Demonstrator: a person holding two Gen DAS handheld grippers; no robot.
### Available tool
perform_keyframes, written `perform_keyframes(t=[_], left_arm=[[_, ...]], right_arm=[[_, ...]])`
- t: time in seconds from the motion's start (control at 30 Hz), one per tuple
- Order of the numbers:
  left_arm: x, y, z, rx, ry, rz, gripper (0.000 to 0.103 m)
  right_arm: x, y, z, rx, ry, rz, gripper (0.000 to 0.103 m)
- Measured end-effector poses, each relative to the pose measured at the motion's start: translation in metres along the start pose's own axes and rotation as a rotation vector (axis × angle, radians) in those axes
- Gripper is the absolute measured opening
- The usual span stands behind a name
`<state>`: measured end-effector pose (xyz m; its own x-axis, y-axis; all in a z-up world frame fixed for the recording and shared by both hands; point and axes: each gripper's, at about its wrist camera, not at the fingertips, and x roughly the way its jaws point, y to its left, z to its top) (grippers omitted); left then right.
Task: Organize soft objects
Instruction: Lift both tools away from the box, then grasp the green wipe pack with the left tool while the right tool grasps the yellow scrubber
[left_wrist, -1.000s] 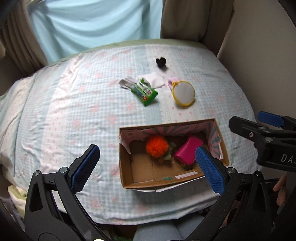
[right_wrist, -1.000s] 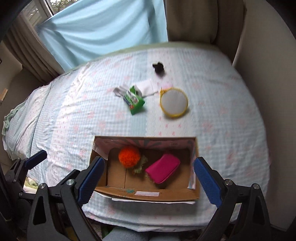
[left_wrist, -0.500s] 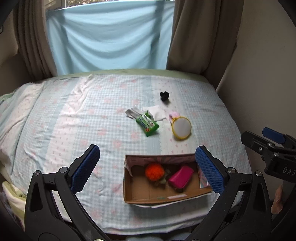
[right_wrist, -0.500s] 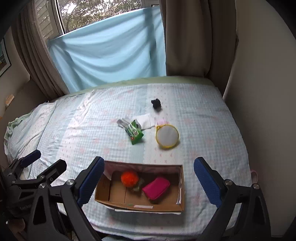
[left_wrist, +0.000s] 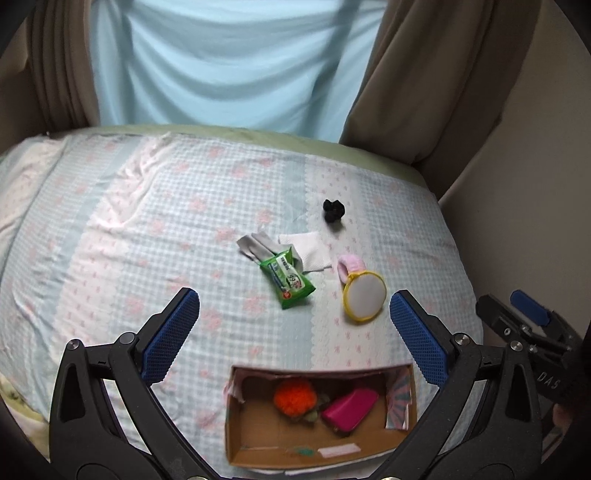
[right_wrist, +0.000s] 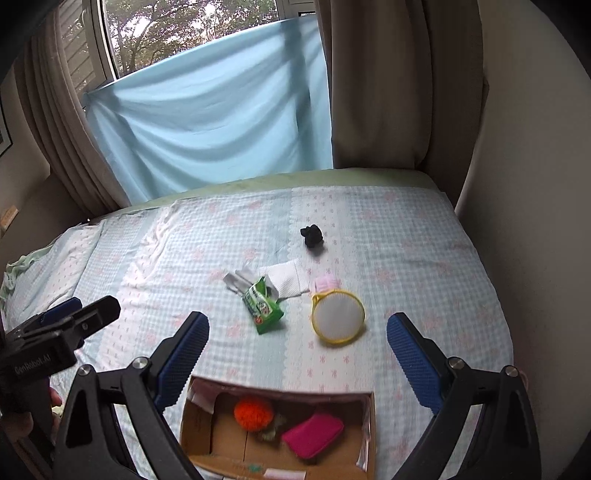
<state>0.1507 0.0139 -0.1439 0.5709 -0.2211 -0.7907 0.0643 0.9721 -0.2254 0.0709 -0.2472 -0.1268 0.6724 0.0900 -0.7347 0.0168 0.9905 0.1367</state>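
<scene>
1. Left wrist view: left gripper (left_wrist: 295, 336) held above the bed (left_wrist: 110, 236), jaws spread wide and empty. Cardboard box (left_wrist: 258, 439) at the near edge, holding an orange pom-pom (left_wrist: 294, 398) and a pink pouch (left_wrist: 350, 408) side by side. Farther out on the bed: green wipes pack (left_wrist: 288, 282) over a grey cloth (left_wrist: 255, 245), white tissue (left_wrist: 308, 251) just right of it, round yellow-rimmed pouch (left_wrist: 364, 301) touching a pink item (left_wrist: 351, 264), black scrunchie (left_wrist: 333, 210) farthest. Right gripper (left_wrist: 528, 328) at the right edge, jaw state unclear here.

2. Right wrist view: right gripper (right_wrist: 297, 358) jaws wide apart, empty, above the box (right_wrist: 207, 432). Same loose items well apart from the box. Left gripper (right_wrist: 70, 325) at far left.
</scene>
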Motion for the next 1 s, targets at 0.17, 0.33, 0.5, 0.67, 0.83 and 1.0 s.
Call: perform_keyframes(t=[0.17,0.33,0.5,0.67,0.83,1.0], left_arm=[[0.065,0.005,0.022,-0.042,0.048,0.004,0.103],[0.137,0.013,0.031,-0.090,0.119,0.033,0.103],[0.212,0.021,0.026,-0.130,0.213,0.039,0.102],[0.268,0.032,0.014,-0.182,0.291,0.040,0.100],[0.313,0.037,0.001,-0.198,0.365,0.030,0.098],[0.349,0.038,-0.011,-0.209,0.409,0.041,0.096]], right_arm=[[0.061,-0.013,0.014,0.022,0.028,-0.001,0.096],[0.134,-0.028,0.017,0.036,0.115,0.006,0.096],[0.201,-0.050,0.007,0.074,0.212,0.002,0.096],[0.258,-0.075,-0.008,0.111,0.305,-0.004,0.096],[0.299,-0.091,-0.027,0.149,0.382,0.008,0.096],[0.332,-0.096,-0.040,0.148,0.446,0.021,0.096]])
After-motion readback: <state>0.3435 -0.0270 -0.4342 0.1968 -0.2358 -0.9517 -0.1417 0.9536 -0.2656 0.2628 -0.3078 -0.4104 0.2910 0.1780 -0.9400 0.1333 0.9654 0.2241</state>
